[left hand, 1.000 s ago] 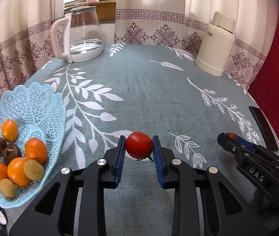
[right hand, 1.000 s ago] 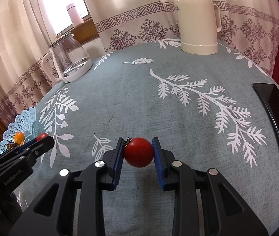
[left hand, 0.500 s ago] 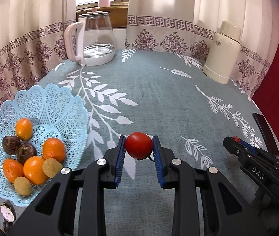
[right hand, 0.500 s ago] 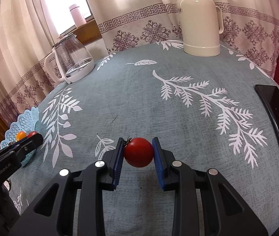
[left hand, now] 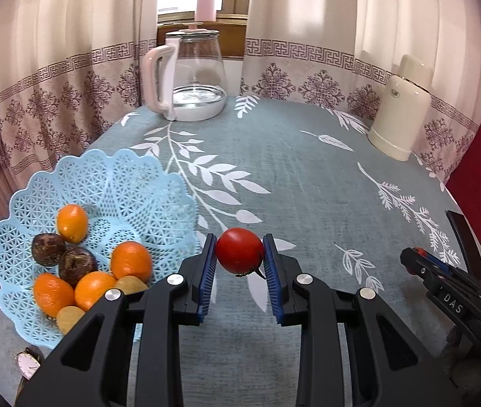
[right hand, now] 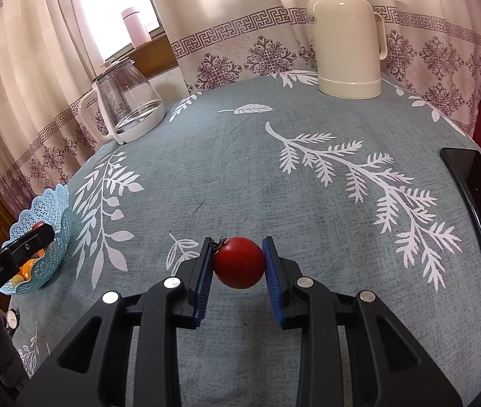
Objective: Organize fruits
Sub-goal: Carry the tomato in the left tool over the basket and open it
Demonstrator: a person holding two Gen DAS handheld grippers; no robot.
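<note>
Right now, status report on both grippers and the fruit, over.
Left gripper shut on tomato, beside basket. Right gripper shut on second tomato, over mid-table. Nothing in the way.

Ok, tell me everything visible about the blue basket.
The blue basket is a light-blue plastic lattice bowl with a scalloped rim, upright on the leaf-print tablecloth near its left edge. It holds oranges, two dark brown fruits and small tan ones. The left gripper, shut on a tomato, sits just to its right.
</note>
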